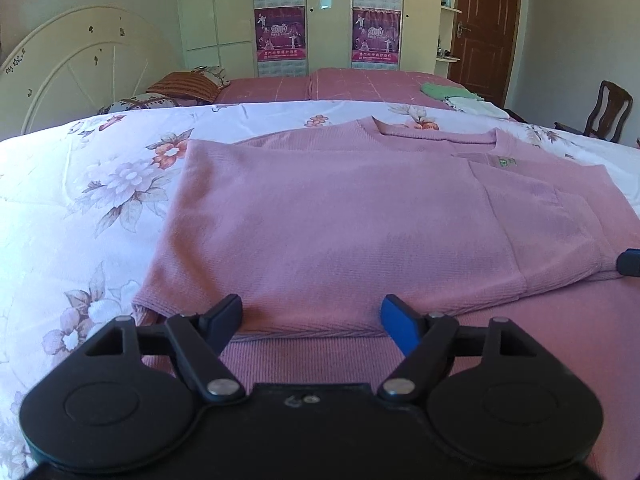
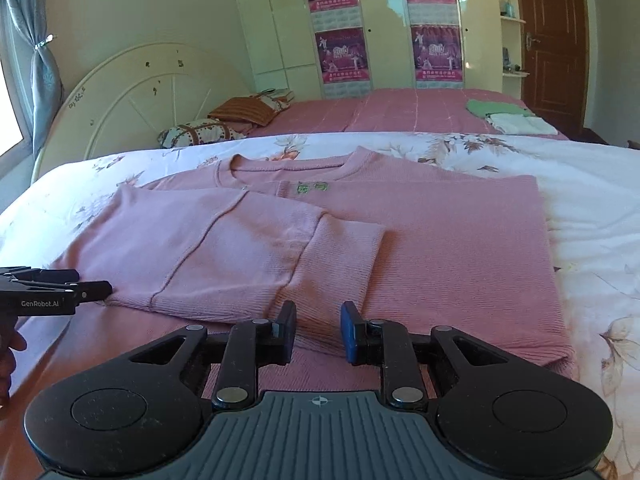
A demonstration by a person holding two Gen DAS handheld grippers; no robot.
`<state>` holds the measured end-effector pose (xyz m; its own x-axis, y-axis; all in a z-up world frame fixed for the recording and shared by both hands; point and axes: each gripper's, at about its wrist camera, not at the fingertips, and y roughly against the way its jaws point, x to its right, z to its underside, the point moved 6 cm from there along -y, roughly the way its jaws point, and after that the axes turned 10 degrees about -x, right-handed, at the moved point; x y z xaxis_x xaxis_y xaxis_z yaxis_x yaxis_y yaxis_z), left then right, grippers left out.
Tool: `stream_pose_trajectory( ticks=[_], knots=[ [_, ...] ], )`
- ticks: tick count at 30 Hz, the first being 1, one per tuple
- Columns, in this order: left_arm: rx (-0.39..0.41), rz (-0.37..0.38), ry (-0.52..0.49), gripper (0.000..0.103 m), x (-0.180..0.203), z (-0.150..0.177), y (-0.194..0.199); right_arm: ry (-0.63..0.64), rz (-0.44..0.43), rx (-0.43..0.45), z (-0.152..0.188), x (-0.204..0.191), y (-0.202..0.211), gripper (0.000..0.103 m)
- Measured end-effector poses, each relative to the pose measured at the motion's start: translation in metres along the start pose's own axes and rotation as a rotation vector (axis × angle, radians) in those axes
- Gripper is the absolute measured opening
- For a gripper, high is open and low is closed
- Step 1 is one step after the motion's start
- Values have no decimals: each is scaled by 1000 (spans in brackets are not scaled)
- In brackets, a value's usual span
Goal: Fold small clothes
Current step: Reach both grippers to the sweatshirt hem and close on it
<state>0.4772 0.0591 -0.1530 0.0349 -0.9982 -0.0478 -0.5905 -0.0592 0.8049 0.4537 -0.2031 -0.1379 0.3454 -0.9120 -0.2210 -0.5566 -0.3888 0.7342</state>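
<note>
Our left gripper (image 1: 311, 316) stands wide over the near hem of the pink ribbed sweater (image 1: 340, 216), gripping nothing; our right gripper (image 2: 319, 330) is narrowly parted, empty, near the folded-in sleeve cuff (image 2: 332, 268). We judge a careless pinch could drag the soft knit across the floral quilt (image 1: 80, 184), undoing the sleeve fold.

left gripper (image 1: 311, 318) jaws wide apart, nothing between pads, over near hem of pink sweater (image 1: 340, 216) (partly folded) on floral quilt (image 1: 80, 184).
</note>
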Motion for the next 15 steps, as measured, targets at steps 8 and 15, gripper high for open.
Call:
stream_pose_trajectory(
  ticks=[8, 15],
  knots=[
    [-27, -42, 2, 76, -6, 44, 31, -170, 12, 4, 48, 38, 60, 23],
    [-56, -37, 13, 76, -21, 86, 67, -237, 22, -11, 87, 31, 111, 23]
  ],
)
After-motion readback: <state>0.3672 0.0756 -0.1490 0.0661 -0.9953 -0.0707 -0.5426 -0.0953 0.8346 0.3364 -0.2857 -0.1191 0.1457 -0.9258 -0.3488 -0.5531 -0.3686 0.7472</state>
